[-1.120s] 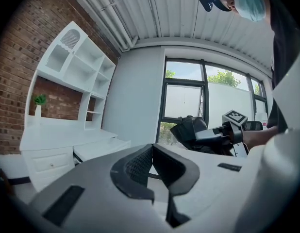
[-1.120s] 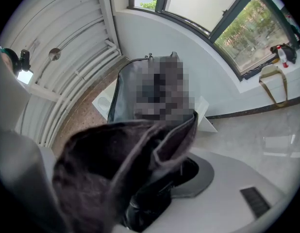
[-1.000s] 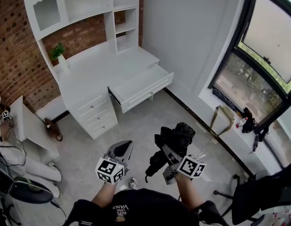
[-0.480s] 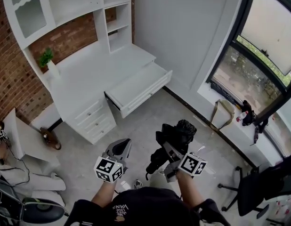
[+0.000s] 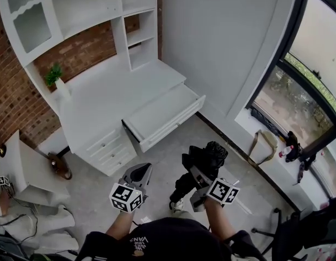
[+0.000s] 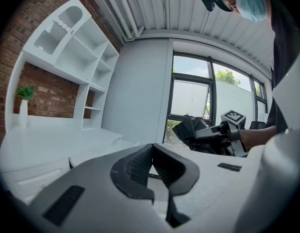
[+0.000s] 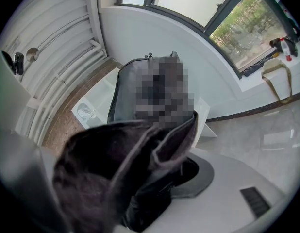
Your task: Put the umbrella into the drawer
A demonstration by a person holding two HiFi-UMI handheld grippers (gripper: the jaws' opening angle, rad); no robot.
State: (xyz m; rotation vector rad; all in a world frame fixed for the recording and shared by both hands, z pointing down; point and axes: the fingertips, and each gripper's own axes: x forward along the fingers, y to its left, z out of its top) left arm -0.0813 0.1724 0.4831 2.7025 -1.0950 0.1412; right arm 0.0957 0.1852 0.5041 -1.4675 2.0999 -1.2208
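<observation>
Head view: black umbrella [image 5: 205, 157] held above the floor [image 5: 157, 156], well short of the open drawer [image 5: 176, 123].
Right hand-held gripper [image 5: 198, 173] is clamped on the folded umbrella; left hand-held gripper [image 5: 143, 170] has its jaws together, empty. A potted plant [image 5: 55, 76] stands on the white surface [image 5: 108, 94].

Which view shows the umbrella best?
The head view: the whole black umbrella shows, gripped in the right tool. The right gripper view has it too close, filling the frame; the left gripper view shows only its side, small.

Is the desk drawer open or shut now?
Open: the drawer sticks out from the desk, and its white inside shows.
</observation>
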